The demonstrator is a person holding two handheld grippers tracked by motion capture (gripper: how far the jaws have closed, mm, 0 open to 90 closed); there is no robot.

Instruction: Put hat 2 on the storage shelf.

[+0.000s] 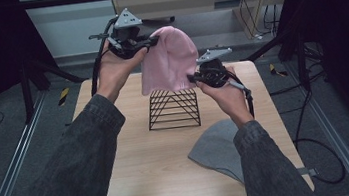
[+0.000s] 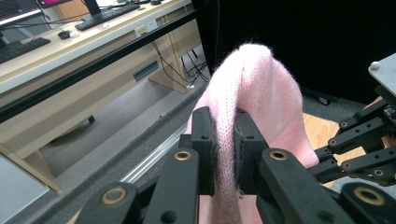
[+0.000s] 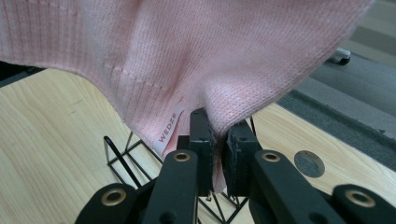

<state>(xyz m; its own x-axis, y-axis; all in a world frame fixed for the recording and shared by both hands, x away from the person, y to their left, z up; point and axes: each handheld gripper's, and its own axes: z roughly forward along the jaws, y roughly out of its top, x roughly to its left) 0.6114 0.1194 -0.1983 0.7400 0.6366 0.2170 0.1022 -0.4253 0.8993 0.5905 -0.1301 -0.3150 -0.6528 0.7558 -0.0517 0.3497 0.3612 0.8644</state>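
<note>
A pink knit beanie (image 1: 170,60) hangs in the air above a black wire rack (image 1: 174,109) on the wooden table (image 1: 141,167). My left gripper (image 1: 155,42) is shut on the hat's top edge at the upper left; in the left gripper view the knit (image 2: 254,88) is pinched between the jaws of that gripper (image 2: 226,154). My right gripper (image 1: 193,79) is shut on the hat's lower right hem. In the right gripper view the fabric (image 3: 196,51) with a small white label (image 3: 169,129) is clamped in that gripper (image 3: 218,156), with the rack (image 3: 121,158) just below.
A grey beanie (image 1: 216,148) lies flat on the table at the front right, partly under the person's right sleeve. Black frame posts stand at both sides and a bar crosses the back. A desk with keyboards (image 2: 100,16) stands beyond the table.
</note>
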